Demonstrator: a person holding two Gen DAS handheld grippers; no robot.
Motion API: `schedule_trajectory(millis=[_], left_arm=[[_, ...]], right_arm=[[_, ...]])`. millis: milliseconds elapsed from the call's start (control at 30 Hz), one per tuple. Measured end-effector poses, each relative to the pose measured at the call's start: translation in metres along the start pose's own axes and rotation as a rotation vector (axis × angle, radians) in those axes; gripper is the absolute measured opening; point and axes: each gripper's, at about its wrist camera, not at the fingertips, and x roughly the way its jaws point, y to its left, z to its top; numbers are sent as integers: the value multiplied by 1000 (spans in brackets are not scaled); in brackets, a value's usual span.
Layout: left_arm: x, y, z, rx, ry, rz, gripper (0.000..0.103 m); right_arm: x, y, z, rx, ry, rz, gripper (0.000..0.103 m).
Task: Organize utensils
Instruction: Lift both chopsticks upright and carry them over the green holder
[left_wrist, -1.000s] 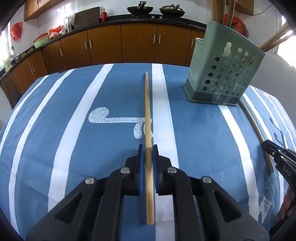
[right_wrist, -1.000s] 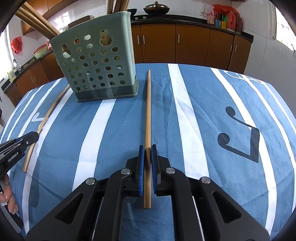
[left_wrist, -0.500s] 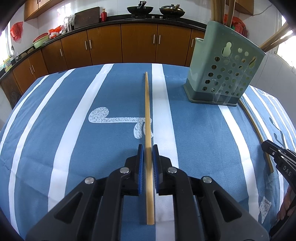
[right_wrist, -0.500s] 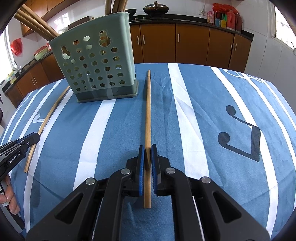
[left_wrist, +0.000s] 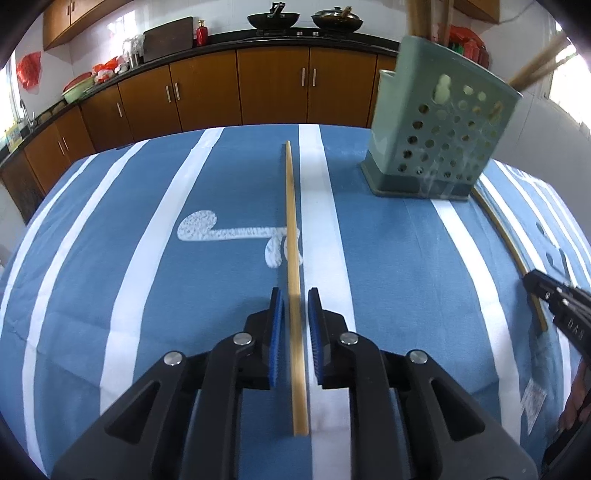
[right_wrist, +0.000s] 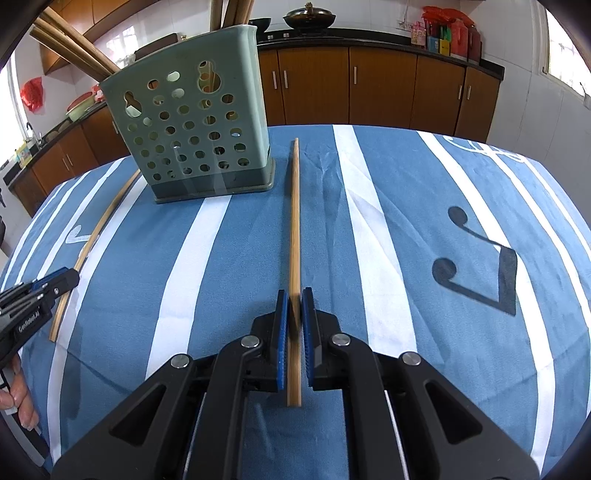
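Wooden chopstick (left_wrist: 294, 258) between opening left claw (left_wrist: 295, 295) pads (right claw (right_wrist: 294, 295) pinching another).

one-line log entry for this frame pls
left gripper: fingers opening, chopstick between, untouched | right gripper: shut on second chopstick | holder: upright

The right gripper (right_wrist: 294, 295) pinches a chopstick (right_wrist: 294, 221) at lower centre (green holder (right_wrist: 199, 133) upper left) over the striped cloth (right_wrist: 406, 258).
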Motion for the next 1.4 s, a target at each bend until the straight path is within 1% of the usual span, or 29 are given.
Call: schedule_trajectory(millis=[67, 200, 267, 367, 467, 667, 933, 1000, 1100, 1300, 1400], left_arm=[[-4, 1, -5, -2, 0, -6, 16], [-8, -1, -11, 14, 1, -8, 8], [-10, 0, -12, 17, 7, -9, 8], [-16, 3, -13, 14, 6, -14, 8], [-28, 7, -10, 9, -21, -23, 8], [-59, 13, 4, -9, -105, -37, 8], [-107, 22, 29, -52, -255, -70, 8], [-118, 25, 36, -62, -294, -78, 8], [-129, 26, 42, -64, -326, -82, 8], [-138, 25, 51, -51, -351, -83, 8], [-147, 22, 59, -30, -369, -90, 8]], right_arm=[[-1, -2, -2, 11, 1, 15, 9], [-3, -5, -4, 21, -1, 24, 8], [-7, -6, -5, 30, -6, 30, 8], [-18, -10, -6, 44, -39, 36, 8], [-32, -15, -3, 58, -82, 41, 8], [-60, -21, 11, 86, -182, 54, 8], [-103, -22, 32, 98, -353, 89, 8], [-108, -21, 35, 98, -375, 92, 8], [-113, -22, 40, 93, -393, 93, 8], [-119, -17, 46, 75, -416, 87, 8], [-128, -14, 57, 57, -442, 87, 7]])
